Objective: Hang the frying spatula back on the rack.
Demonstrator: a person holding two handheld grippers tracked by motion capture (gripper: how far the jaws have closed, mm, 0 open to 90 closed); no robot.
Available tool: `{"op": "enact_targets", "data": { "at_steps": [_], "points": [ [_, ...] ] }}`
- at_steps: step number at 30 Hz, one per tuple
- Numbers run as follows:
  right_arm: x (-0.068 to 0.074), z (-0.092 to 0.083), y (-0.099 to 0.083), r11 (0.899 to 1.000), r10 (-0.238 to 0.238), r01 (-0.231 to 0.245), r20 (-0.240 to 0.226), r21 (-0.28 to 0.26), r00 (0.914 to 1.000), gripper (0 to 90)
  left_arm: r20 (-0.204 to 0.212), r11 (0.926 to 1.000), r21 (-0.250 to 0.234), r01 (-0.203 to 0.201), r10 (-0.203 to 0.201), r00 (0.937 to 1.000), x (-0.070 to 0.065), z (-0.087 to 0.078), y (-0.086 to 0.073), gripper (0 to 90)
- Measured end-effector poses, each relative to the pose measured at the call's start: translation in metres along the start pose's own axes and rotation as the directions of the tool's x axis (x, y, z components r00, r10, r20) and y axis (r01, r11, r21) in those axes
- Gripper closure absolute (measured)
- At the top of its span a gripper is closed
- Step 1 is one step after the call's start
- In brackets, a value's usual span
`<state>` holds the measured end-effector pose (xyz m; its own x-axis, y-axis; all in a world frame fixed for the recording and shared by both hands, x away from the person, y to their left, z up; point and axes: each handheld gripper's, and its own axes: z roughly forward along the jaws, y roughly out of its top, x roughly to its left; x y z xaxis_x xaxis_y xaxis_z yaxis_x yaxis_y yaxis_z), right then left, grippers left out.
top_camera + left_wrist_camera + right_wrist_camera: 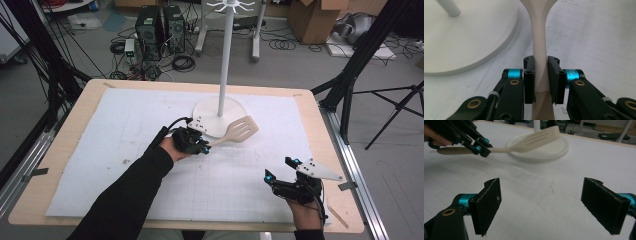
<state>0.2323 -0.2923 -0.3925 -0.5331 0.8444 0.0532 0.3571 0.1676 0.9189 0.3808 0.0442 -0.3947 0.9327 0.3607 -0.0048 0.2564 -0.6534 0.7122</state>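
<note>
Left gripper clamped on spatula handle beside stand base; right gripper idle with jaws wide apart.

Worktop carried a white gridded mat over most of its wooden surface. A white stand stood at mat centre-rear, its upright pole rising from a round flat base. The beige slotted spatula lay with its blade over the front-right edge of that base, handle running toward the person. The left gripper held the handle, both pads pressed flat against its narrow neck in the left gripper view; whether the blade touched the base could not be told. The right gripper sat near the front-right corner of the mat, well apart from the spatula, jaws spread with only bare mat between them.
</note>
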Motion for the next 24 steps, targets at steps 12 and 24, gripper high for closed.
{"op": "enact_targets", "data": {
  "at_steps": [12,24],
  "points": [
    [0.034,0.017,0.023,0.982,-0.165,0.183,-0.252,0.049,0.9536,16.7,0.065,0.9906,0.032,-0.133,0.131,0.9893,-0.039,-0.011,0.007,76.5],
    [0.039,0.024,0.052,0.935,-0.261,0.333,-0.400,0.121,0.8787,21.7,0.142,0.9739,0.079,-0.213,0.200,0.9694,-0.058,-0.022,0.010,76.5]
  ]
}}
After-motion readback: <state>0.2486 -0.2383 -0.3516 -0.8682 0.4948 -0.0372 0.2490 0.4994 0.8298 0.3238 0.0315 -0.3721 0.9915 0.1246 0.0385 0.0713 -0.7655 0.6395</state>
